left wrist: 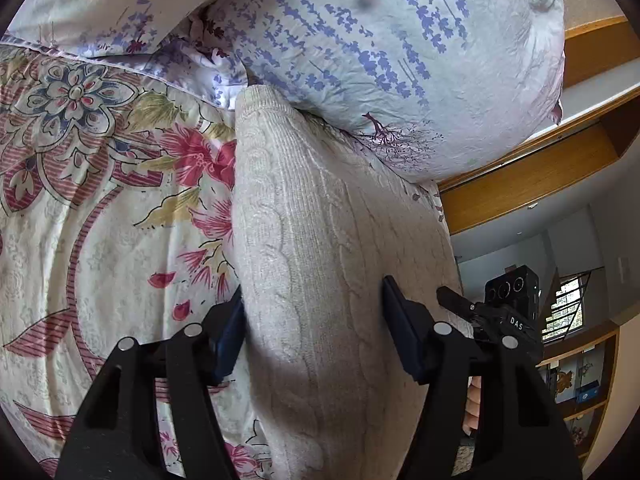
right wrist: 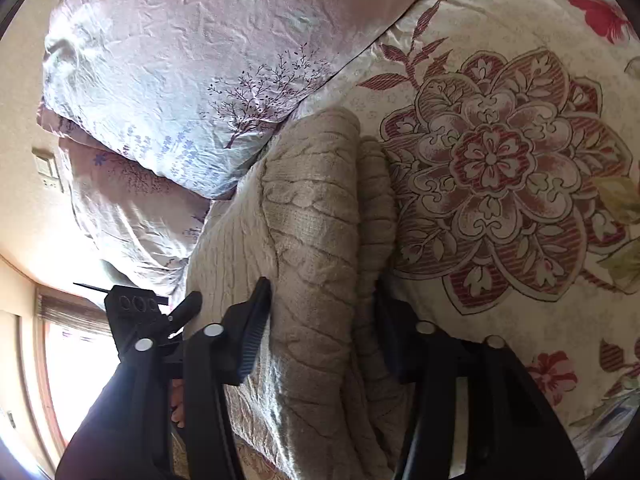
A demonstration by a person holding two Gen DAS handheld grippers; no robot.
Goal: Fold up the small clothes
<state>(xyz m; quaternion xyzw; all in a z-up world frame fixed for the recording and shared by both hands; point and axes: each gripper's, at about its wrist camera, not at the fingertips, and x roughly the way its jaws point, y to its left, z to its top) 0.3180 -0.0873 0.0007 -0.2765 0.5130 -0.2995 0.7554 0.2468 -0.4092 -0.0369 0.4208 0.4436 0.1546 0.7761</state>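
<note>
A cream knitted garment (left wrist: 320, 240), partly folded and lifted off the floral bedspread (left wrist: 80, 200), is straddled by the spread left gripper (left wrist: 312, 320) and right gripper (right wrist: 320, 328); flattening is judged left.

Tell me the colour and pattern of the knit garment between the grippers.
Plain cream-beige cable knit sweater, no print; clearest in the right wrist view.

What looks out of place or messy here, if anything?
Nothing looks damaged or spilled. The beige knit garment lies bunched in thick folds on the floral bedspread, its far end tucked against the lavender-print pillow. The left gripper and right gripper each straddle a fold of it.
</note>
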